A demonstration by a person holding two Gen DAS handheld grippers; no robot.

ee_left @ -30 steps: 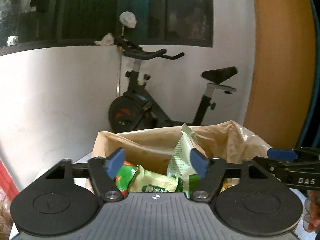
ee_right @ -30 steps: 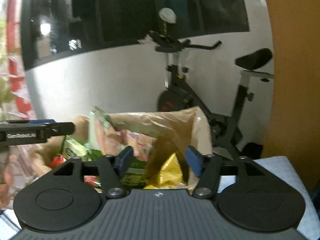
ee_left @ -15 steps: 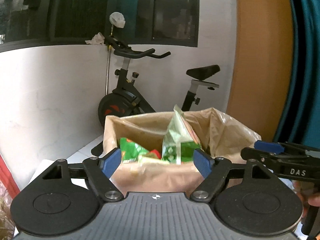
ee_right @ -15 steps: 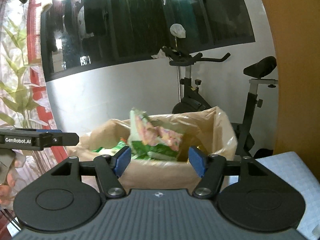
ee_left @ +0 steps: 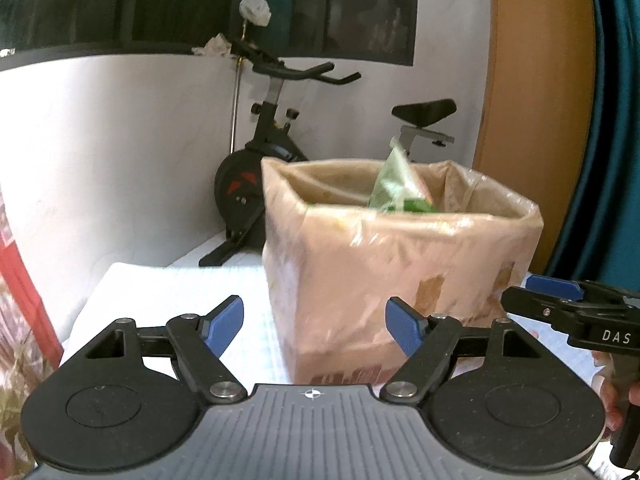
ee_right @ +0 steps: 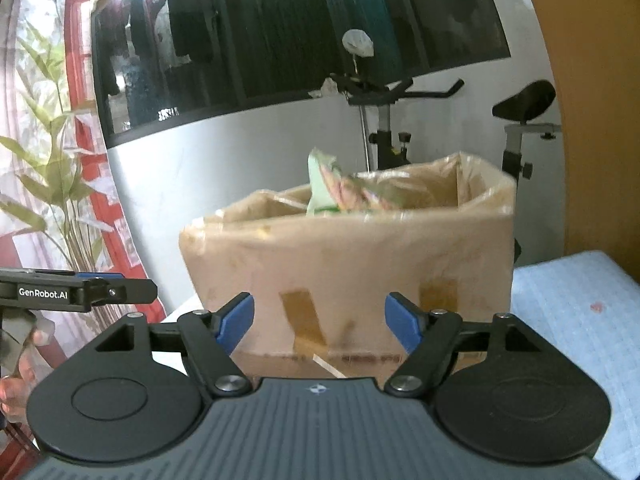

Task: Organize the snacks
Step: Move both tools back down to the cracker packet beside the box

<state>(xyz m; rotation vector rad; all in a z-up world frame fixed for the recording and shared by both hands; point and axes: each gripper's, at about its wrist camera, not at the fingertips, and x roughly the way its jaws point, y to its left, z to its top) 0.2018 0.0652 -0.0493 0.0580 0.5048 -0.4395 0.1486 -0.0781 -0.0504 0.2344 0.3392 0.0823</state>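
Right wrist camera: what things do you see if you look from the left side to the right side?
Left gripper → green plant → cardboard box with a snack bag poking out → bike seat → blue mat.

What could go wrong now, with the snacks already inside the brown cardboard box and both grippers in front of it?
1. The tall green snack packet sticks up above the brown cardboard box rim and might tip out if the box is bumped.
2. The open left gripper and open right gripper sit low beside the box; moving forward could push it.
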